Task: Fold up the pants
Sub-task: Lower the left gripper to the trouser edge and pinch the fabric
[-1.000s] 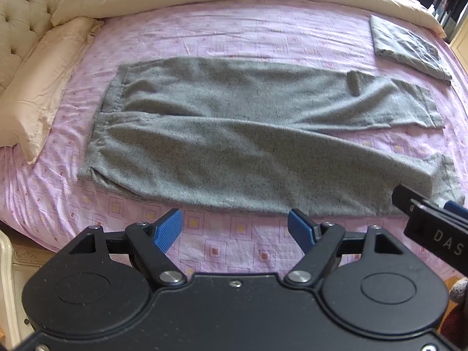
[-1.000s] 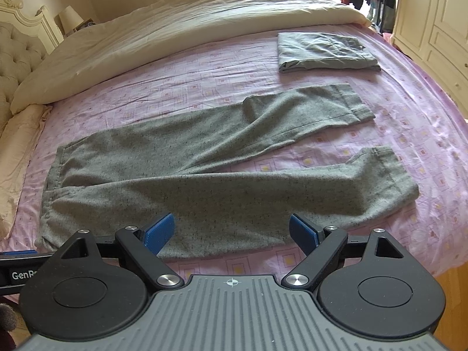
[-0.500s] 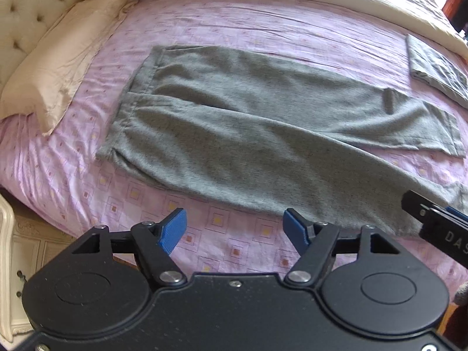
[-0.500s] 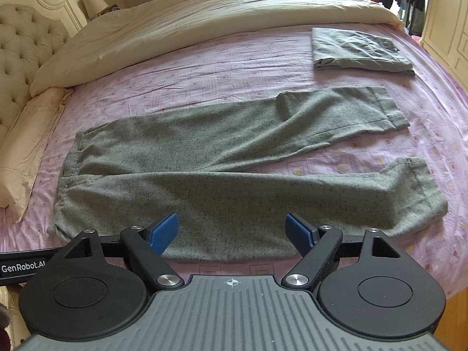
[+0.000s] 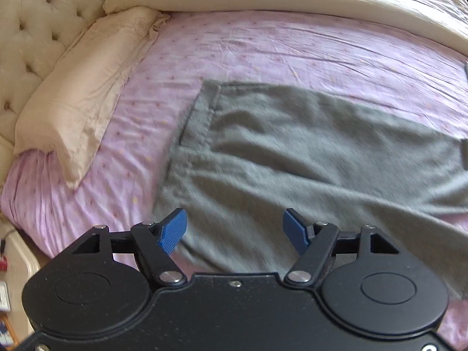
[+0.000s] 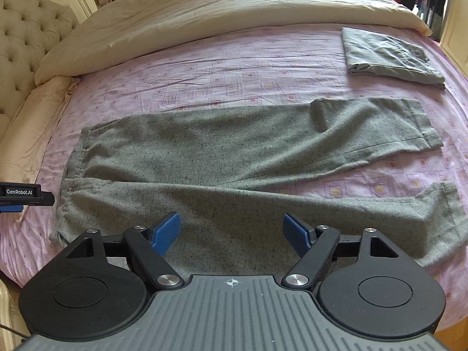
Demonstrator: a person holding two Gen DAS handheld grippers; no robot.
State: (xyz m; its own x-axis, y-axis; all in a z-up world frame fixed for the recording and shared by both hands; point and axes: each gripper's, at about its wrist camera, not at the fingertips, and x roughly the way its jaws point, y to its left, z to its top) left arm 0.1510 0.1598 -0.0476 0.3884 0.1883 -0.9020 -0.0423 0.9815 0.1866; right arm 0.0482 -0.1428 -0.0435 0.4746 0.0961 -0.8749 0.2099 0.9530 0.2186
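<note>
Grey pants (image 6: 234, 158) lie flat on the pink sheet (image 6: 234, 67), waistband (image 5: 201, 117) at the left and both legs running right. The near leg's cuff (image 6: 444, 204) bunches at the bed's edge. My left gripper (image 5: 235, 225) hovers open over the near waist corner, the cloth below its blue pads (image 5: 172, 231) and not pinched. Its finger also shows at the left edge of the right wrist view (image 6: 26, 194). My right gripper (image 6: 232, 228) hangs over the near leg's middle; its jaws are closing with no cloth between them.
A folded grey garment (image 6: 389, 55) lies at the far right of the bed. A cream duvet (image 6: 204, 17) covers the far side. A cream pillow (image 5: 82, 87) and tufted headboard (image 5: 35, 29) stand left. The bed's near edge runs just under both grippers.
My left gripper has swept left along the pants to the waist end and come closer to the cloth. My right gripper has shifted a little left over the near leg, its jaws narrowing.
</note>
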